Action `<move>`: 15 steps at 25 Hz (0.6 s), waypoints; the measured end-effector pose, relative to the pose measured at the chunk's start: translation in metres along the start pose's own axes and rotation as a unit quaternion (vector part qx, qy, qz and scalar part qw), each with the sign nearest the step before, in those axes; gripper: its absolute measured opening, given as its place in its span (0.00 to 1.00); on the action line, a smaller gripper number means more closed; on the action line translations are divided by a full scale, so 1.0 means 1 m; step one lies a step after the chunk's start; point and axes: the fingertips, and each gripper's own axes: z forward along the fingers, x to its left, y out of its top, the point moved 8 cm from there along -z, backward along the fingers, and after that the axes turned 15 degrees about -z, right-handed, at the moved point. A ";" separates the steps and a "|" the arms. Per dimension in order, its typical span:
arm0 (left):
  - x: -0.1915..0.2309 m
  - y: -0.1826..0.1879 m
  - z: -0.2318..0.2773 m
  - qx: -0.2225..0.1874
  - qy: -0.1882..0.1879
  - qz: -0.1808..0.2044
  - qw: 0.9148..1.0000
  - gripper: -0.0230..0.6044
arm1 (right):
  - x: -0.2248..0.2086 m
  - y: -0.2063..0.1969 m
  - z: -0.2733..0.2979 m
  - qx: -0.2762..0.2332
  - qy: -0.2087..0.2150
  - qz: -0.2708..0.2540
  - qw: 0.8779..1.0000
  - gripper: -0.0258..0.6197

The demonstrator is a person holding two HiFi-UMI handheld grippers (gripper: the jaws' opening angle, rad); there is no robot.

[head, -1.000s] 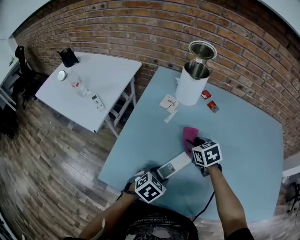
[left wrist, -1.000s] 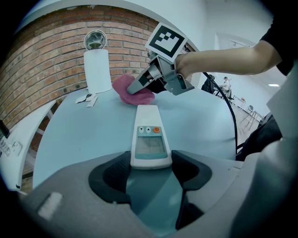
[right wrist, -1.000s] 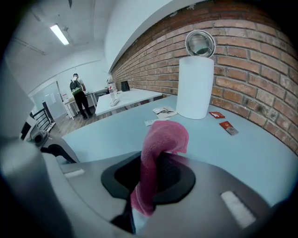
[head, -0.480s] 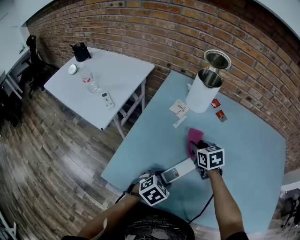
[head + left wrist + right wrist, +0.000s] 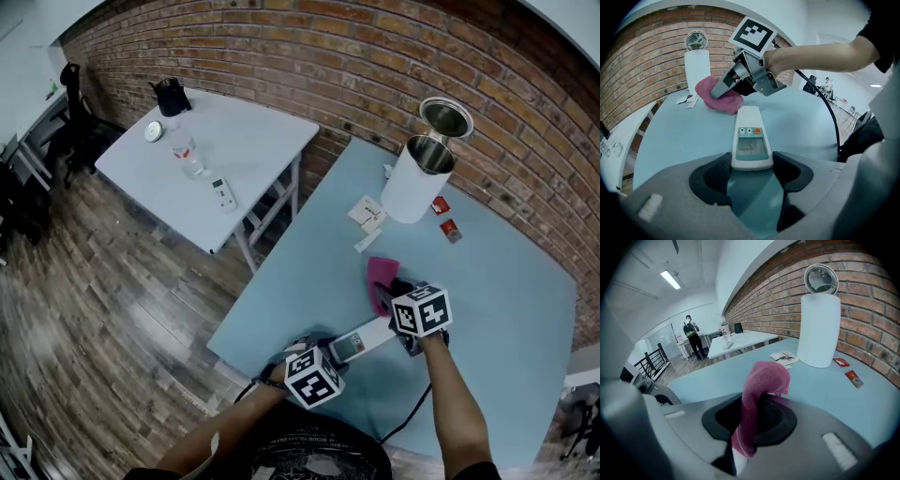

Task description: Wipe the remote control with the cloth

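A white remote control with a small screen and an orange button lies on the light blue table, its near end held between the jaws of my left gripper, which is shut on it. The same remote shows in the head view between the two marker cubes. My right gripper is shut on a pink cloth. That cloth rests at the remote's far end, and in the head view the cloth spreads just beyond the right gripper.
A tall white open canister with its lid leaning on the brick wall stands at the table's far side. Paper slips and two red packets lie near it. A white side table holds a bottle and small items. A person stands far off.
The head view has shifted slightly. Both grippers, the remote and the cloth keep nearly the same arrangement; the right gripper with the cloth has edged a little along the remote's far end.
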 end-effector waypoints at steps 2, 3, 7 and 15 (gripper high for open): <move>0.000 0.001 0.000 0.000 0.000 0.001 1.000 0.49 | 0.005 0.003 0.001 0.001 0.015 -0.006 1.000 0.14; 0.000 0.000 0.000 0.001 0.000 0.002 1.000 0.49 | 0.008 0.004 0.001 0.003 0.023 -0.009 1.000 0.14; 0.000 -0.001 0.000 0.001 0.000 0.000 1.000 0.49 | 0.018 0.007 0.004 0.007 0.049 -0.018 0.999 0.14; -0.001 0.000 0.000 0.000 0.001 0.001 1.000 0.49 | 0.040 0.016 0.009 0.006 0.081 -0.026 0.996 0.14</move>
